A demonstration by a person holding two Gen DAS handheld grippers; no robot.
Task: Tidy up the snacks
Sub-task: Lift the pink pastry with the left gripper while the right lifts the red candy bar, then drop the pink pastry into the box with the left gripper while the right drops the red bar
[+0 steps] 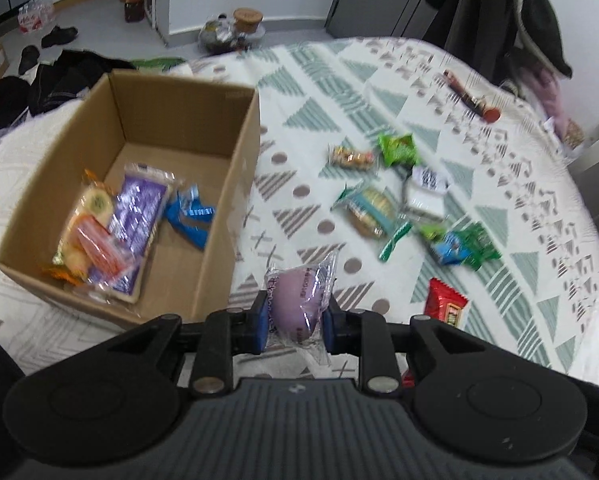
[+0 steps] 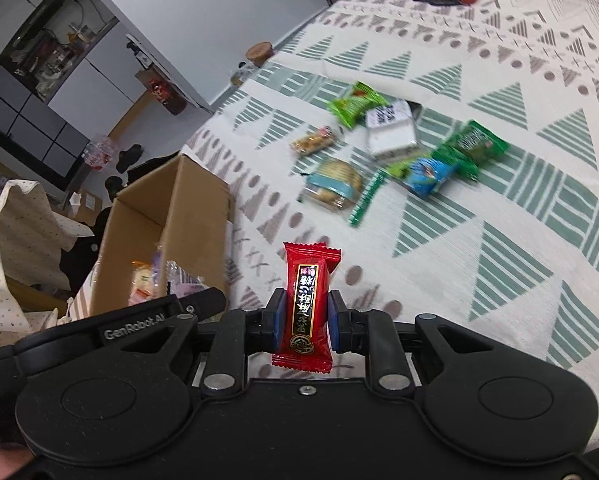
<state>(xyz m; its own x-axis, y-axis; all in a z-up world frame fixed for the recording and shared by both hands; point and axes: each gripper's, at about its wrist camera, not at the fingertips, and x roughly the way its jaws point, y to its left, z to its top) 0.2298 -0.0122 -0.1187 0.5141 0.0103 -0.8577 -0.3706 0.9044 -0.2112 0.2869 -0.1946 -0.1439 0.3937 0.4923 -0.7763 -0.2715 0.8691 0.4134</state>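
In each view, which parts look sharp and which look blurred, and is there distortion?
Left wrist view: the purple snack in the left gripper is fairly sharp; the cardboard box and loose snacks are blurred; the table edge bows from the fisheye. Right wrist view: the red snack in the right gripper is crisp; the background is soft and tilted.

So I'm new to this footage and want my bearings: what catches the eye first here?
Each pair of tongs grips a snack: the left tongs a purple bun in clear wrap, the right tongs an upright red candy bar. To the left sits an open cardboard box already holding several packets, and more green and blue wrapped snacks lie scattered across the patterned cloth to its right.
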